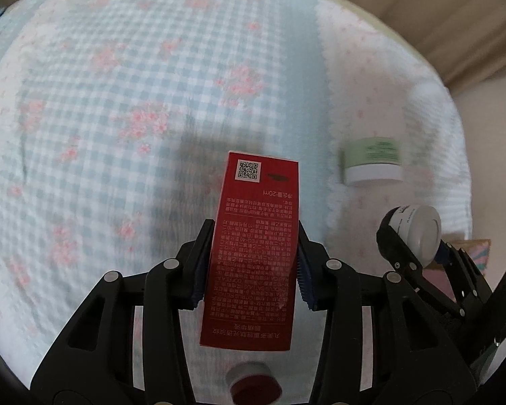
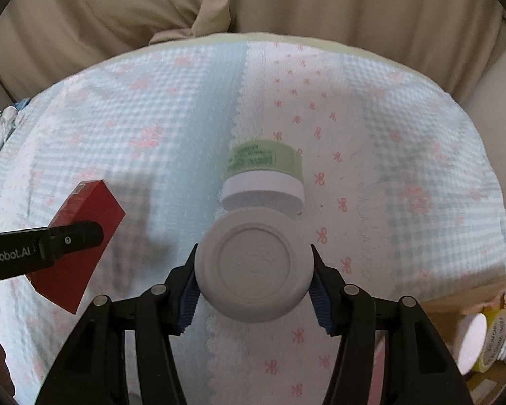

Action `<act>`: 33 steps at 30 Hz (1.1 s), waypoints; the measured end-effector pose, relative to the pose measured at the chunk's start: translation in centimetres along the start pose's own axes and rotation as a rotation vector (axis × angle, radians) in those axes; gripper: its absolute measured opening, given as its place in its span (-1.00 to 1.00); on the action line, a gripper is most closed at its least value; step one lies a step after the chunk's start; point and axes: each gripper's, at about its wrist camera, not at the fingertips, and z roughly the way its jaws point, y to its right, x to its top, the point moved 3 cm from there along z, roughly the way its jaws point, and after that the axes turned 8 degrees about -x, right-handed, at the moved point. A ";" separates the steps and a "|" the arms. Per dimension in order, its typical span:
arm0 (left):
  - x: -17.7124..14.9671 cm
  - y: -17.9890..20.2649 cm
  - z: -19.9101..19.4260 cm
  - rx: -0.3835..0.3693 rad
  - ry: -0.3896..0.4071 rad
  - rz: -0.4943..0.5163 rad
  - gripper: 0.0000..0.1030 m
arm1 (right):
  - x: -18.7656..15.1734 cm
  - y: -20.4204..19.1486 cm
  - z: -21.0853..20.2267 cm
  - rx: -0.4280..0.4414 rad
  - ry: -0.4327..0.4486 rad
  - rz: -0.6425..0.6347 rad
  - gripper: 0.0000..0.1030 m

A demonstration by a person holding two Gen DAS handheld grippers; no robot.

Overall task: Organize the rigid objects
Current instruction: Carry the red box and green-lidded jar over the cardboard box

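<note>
My left gripper (image 1: 251, 236) is shut on a tall red carton (image 1: 253, 253) with white print and a QR code, held above the bed; it also shows in the right wrist view (image 2: 84, 233). My right gripper (image 2: 254, 253) is shut on a round white jar (image 2: 254, 263), its lid facing the camera; the jar shows in the left wrist view (image 1: 418, 233) too. A green jar with a white lid (image 2: 264, 175) lies on its side on the bedspread just beyond the white jar, and shows in the left wrist view (image 1: 372, 162).
The bedspread (image 1: 118, 101) is blue gingham with pink flowers. A red-and-white cap (image 1: 253, 384) lies below the carton. A cardboard box (image 2: 482, 324) at the right edge holds bottles and a tape roll. Beige curtains (image 2: 286, 3) hang behind the bed.
</note>
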 end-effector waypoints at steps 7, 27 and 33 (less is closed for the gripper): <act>-1.2 2.9 -7.4 -0.037 0.060 0.072 -0.23 | 0.0 1.4 -7.6 -0.004 0.047 0.055 0.02; -9.6 16.8 -18.8 -0.163 0.096 0.310 -0.23 | -7.9 9.1 -27.4 -0.013 0.037 0.284 0.02; -12.2 23.0 -17.5 -0.172 0.104 0.321 -0.23 | -10.9 16.0 -28.6 -0.038 0.032 0.286 0.02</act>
